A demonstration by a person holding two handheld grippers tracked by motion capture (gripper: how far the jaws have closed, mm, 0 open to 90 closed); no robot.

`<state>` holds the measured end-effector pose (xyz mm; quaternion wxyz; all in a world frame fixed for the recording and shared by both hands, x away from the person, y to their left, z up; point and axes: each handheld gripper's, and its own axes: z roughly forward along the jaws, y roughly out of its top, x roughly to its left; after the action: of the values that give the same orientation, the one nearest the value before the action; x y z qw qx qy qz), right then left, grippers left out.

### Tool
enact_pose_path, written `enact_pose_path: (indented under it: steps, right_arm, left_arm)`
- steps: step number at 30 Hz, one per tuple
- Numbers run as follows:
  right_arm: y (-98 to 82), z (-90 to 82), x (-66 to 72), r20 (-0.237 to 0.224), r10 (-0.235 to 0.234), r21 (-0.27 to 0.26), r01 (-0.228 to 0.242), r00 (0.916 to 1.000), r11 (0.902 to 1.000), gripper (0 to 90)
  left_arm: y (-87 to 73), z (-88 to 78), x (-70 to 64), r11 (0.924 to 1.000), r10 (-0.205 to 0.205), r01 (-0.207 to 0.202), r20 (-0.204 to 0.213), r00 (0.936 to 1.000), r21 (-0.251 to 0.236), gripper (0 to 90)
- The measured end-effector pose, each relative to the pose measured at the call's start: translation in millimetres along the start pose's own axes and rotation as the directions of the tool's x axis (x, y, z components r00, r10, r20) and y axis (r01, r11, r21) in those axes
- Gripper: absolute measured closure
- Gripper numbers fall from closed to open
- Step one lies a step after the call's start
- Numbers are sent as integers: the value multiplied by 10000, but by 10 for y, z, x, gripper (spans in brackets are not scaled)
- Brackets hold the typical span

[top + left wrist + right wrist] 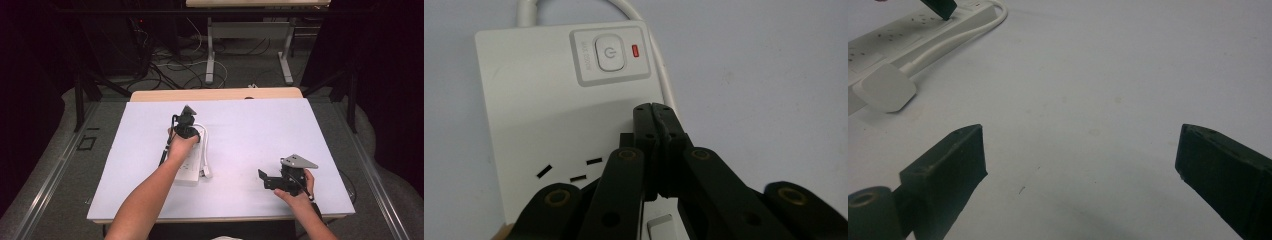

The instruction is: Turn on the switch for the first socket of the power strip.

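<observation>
- The table has a pale cover that reaches almost to every edge; a wooden strip shows at the far edge. The right half and the far part are bare, so there is much free surface for moving.
- The power strip lies left of the middle, long side pointing from the near edge to the far edge. Its white cable runs along its right side and ends in a plug just beside it.
- The left gripper stands over the far end of the strip, pointing down. Its jaws are pressed together with nothing between them, the tips close to the power button and its red lamp. The forearm comes in diagonally from the near edge.
- The right gripper rests low near the near right corner, well apart from the strip. Its jaws are spread wide over bare cover, pointing toward the strip.
</observation>
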<state>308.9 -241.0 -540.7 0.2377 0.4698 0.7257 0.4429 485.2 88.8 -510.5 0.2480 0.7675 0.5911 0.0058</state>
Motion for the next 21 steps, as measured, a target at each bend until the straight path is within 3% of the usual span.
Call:
enact_pose_path:
  steps: [12,21]
  right_arm:
    - [0,-3,-4,15,3,-2,-3,10000,10000,50]
    - [0,-2,-8,44,-61,-36,62,10000,10000,50]
  left_arm:
    - [6,30,15,9998,-156,157,49,9999,-120,900]
    - [-2,31,1,9998,-37,35,-72,10000,-201,900]
